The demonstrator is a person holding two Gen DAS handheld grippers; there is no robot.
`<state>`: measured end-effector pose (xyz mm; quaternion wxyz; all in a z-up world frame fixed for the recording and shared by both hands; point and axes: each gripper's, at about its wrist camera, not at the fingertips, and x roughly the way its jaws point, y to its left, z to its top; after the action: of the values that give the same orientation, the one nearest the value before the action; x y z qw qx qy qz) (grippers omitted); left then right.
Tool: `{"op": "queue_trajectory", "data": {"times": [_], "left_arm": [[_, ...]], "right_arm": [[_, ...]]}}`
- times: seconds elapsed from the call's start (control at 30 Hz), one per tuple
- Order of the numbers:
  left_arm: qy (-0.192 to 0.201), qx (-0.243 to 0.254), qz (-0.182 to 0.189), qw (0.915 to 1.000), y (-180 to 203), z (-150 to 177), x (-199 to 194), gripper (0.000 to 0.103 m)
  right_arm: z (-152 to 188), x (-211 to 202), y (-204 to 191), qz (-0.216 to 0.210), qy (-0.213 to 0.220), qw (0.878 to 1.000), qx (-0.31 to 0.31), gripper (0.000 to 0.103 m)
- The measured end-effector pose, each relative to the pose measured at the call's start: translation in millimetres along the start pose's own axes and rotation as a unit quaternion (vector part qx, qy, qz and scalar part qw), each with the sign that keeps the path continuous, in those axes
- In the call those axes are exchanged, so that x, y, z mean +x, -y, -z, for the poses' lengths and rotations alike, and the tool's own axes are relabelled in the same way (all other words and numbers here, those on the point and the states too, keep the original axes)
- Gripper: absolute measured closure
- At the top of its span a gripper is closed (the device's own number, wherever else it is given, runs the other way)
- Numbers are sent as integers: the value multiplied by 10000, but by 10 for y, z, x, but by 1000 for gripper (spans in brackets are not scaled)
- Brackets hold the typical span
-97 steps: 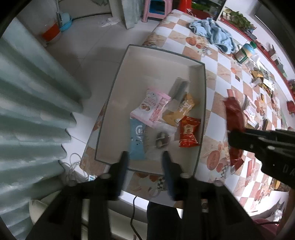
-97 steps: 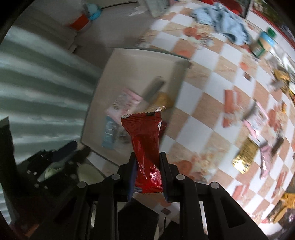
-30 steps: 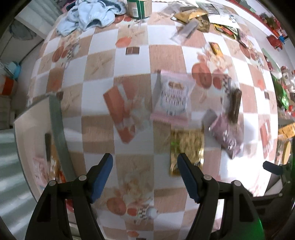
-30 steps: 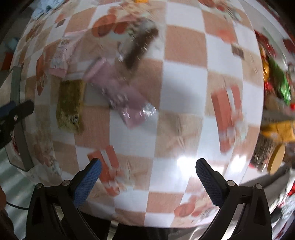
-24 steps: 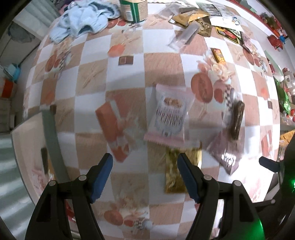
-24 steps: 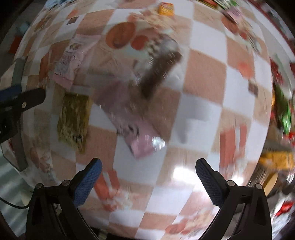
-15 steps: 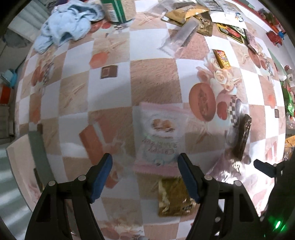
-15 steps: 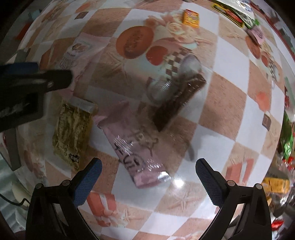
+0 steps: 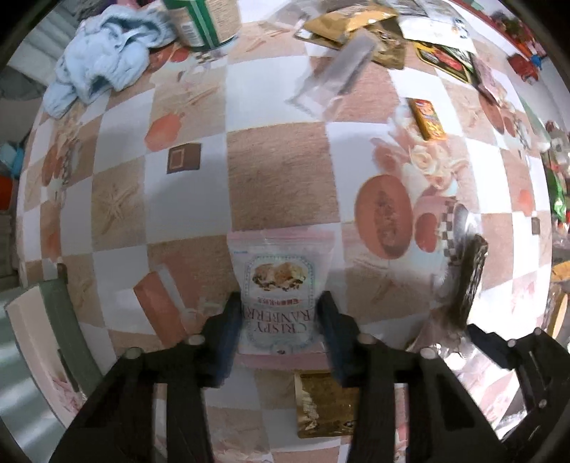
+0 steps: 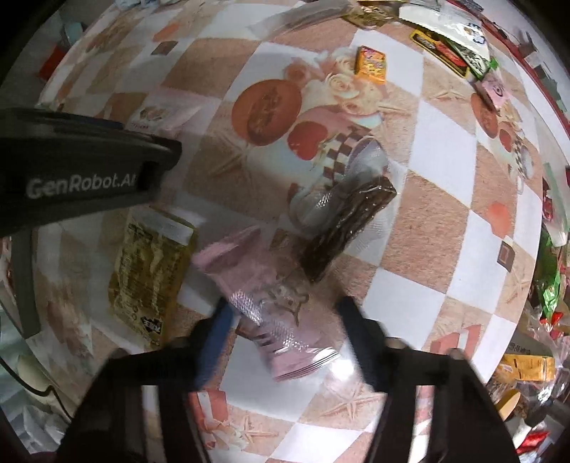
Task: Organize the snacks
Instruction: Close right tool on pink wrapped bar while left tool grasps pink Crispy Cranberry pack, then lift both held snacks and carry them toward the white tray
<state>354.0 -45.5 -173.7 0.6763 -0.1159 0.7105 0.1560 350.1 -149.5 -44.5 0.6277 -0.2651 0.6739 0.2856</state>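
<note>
Nearest, under the left gripper (image 9: 279, 331): pink-and-white pouch (image 9: 279, 281), flat on the checked tablecloth (image 9: 281, 171). Points its long axis straight away from the gripper, so the closing jaws take it across its narrow width. Pads meet both long edges; reads as a pinch just made.

Just beside, under the right gripper (image 10: 285, 320): pink foil pouch (image 10: 270, 302), also flat on the cloth. Lies aslant, long axis from upper left to lower right in the right wrist view. Jaws closing with the pouch between them, left pad at its edge, right pad seemingly not yet on it. Probably needs a slight twist, or a grip across one corner.

Each pouch nearest its own hand; no crossing called for.

Around them, one of each: gold packet (image 10: 149, 277) between the two pouches, touching neither pad; dark bar in clear wrap (image 10: 345, 231) just beyond the foil pouch, its end close against it.

Left of the left gripper, well apart: grey-rimmed box (image 9: 53, 320), the likely place for both.

Farther: one orange packet (image 9: 427, 119), one grey clear-wrapped stick (image 9: 338, 74), one green can (image 9: 203, 21), one blue cloth (image 9: 107, 60).

Farthest: heap of packets, too jumbled to count.
</note>
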Motion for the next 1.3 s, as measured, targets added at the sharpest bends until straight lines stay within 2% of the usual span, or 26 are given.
{"op": "queue_trajectory", "data": {"times": [0.07,0.13,0.37,0.47,0.63,0.87,0.97,1.03,1.1,1.13,1.17,1.3], "left_arm": [[36,80,-81,9999,36,-6,0,60],[47,18,-102,9999,59,75,-10,60],[126,-288,-41,9995,-40,383,-67,60],[107,-381,20,9992,-96,629,-77,60],[-15,-247,30,9997,-33,1006,-38,60],[-119,0,134,9998,180,1562,-20,60],[-146,12,190,9997,179,1720,-46,60],[-126,-26,208,9997,89,1937,-131,60],[-112,-81,233,9996,120,2095,-143,60],[-93,-85,227,9997,54,2099,-145,60],[-64,-77,202,9997,34,2122,-152,60],[-10,-82,171,9998,-226,2209,-171,60]], "right_arm": [[43,-15,44,-50,-31,10000,63,66],[73,-58,100,-164,-81,9997,166,68],[412,-86,204,-523,-253,9960,683,68],[635,-72,186,-674,-388,9931,877,68],[905,-51,109,-801,-579,9900,1011,68],[1109,-140,260,-1247,-679,9735,1793,71],[1178,-183,333,-1235,-628,9729,1853,71],[1206,-198,337,-1207,-605,9731,1865,70],[1236,-177,459,-1154,-660,9731,1880,62],[1224,-178,458,-1078,-677,9742,1861,38],[1227,-174,448,-963,-644,9765,1817,21],[1261,-131,346,-662,-590,9838,1560,21]]}}
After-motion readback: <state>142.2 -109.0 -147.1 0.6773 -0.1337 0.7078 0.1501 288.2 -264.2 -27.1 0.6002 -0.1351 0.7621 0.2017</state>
